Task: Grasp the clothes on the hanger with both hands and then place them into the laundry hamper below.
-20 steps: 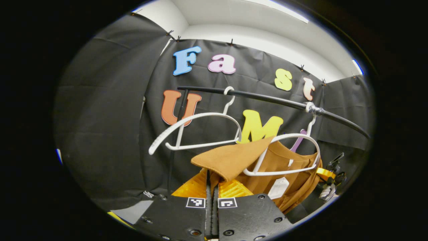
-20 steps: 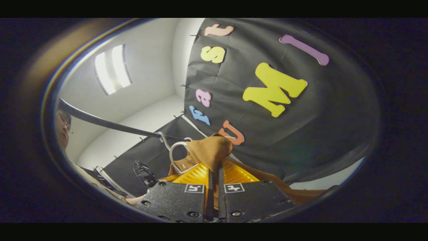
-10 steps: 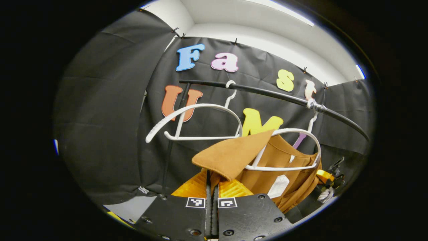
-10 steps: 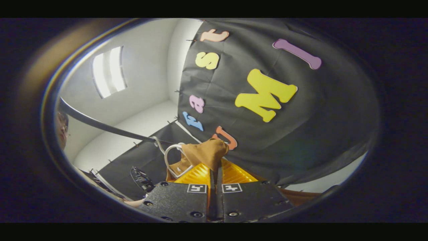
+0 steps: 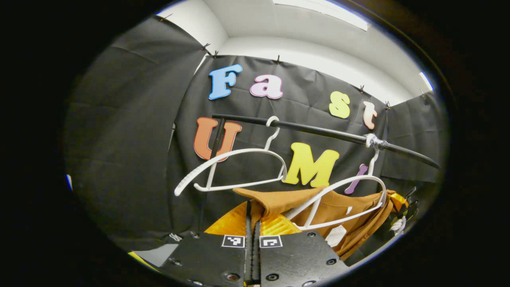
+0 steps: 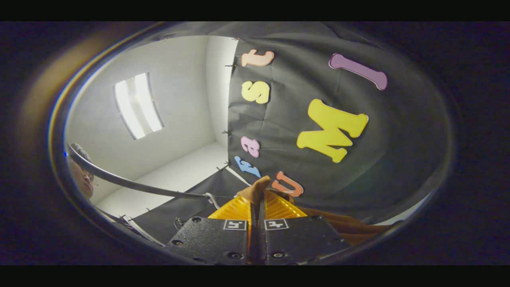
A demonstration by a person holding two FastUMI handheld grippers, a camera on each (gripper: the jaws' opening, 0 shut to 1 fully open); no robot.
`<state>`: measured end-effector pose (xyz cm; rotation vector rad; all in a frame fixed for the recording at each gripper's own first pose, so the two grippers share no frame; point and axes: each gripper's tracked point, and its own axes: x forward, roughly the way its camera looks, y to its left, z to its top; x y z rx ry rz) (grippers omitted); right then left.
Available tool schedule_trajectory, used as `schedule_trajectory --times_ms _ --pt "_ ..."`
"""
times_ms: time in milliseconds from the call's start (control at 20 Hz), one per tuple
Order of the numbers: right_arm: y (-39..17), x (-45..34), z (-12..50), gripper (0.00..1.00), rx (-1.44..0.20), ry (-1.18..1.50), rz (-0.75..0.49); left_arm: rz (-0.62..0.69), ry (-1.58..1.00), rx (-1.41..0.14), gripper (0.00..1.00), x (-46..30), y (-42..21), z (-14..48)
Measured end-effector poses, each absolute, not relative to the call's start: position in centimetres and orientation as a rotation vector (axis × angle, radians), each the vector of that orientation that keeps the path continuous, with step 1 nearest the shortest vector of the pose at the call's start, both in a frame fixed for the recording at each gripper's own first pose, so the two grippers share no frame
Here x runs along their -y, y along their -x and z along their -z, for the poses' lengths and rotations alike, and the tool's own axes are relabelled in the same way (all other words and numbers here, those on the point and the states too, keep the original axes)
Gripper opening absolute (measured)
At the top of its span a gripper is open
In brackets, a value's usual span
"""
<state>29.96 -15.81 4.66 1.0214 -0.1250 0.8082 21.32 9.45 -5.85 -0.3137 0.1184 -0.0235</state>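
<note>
In the left gripper view, the left gripper has its ribbed fingers clenched on a folded edge of the brown garment, a soft, matte woven cloth that bunches into a flat flap just above the fingertips. Just behind, the cloth drapes over a thin white plastic hanger with curved shoulders and a straight lower bar; a pale tag dangles below it. To the left hangs a second, bare white hanger of the same rounded shape. Both hook over a slim black rail that runs across the booth, with a wrap of tape where the loaded hanger's hook sits. At the far right edge, the other gripper and a gloved hand hold the garment's opposite side.

In the right gripper view, the right gripper pinches a small peak of the same brown cloth between its ribbed fingers, with the rail curving off to the left.

Compared with half a second ago, the flap over the left fingers sits lower and flatter, the loaded hanger has tilted, and less cloth stands above the right fingers.
</note>
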Motion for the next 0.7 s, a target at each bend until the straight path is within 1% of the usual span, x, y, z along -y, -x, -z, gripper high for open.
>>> schedule_trajectory --times_ms 50,150,200,250,300,350,400,550,700 --pt "-30.9 16.3 -4.3 0.02 0.130 -0.996 -0.764 0.021 0.316 -0.126 0.00 -9.7 -21.4 6.1" --pt "-33.1 17.1 -2.3 0.02 0.092 -0.912 -0.669 0.031 0.345 -0.153 0.00 -9.3 -21.8 7.1" --pt "-33.8 17.4 -1.6 0.02 0.073 -0.882 -0.627 0.033 0.353 -0.171 0.05 -9.2 -21.7 8.1" --pt "-34.1 17.3 -1.0 0.02 0.052 -0.884 -0.615 0.031 0.350 -0.191 0.00 -9.3 -21.5 9.1" --pt "-34.0 16.7 -0.3 0.02 0.024 -0.901 -0.615 0.025 0.352 -0.209 0.05 -9.5 -21.3 10.3" --pt "-34.0 16.2 0.6 0.03 0.006 -0.901 -0.611 0.015 0.363 -0.223 0.05 -9.8 -21.0 11.3" --pt "-34.1 15.7 2.0 0.03 -0.023 -0.890 -0.608 -0.002 0.380 -0.240 0.00 -10.0 -20.8 12.4" --pt "-33.6 14.4 6.1 0.03 -0.118 -0.851 -0.600 -0.058 0.419 -0.307 0.00 -11.0 -19.6 15.8" --pt "-32.0 13.4 8.7 0.02 -0.185 -0.818 -0.596 -0.065 0.396 -0.353 0.00 -9.8 -17.9 17.9"
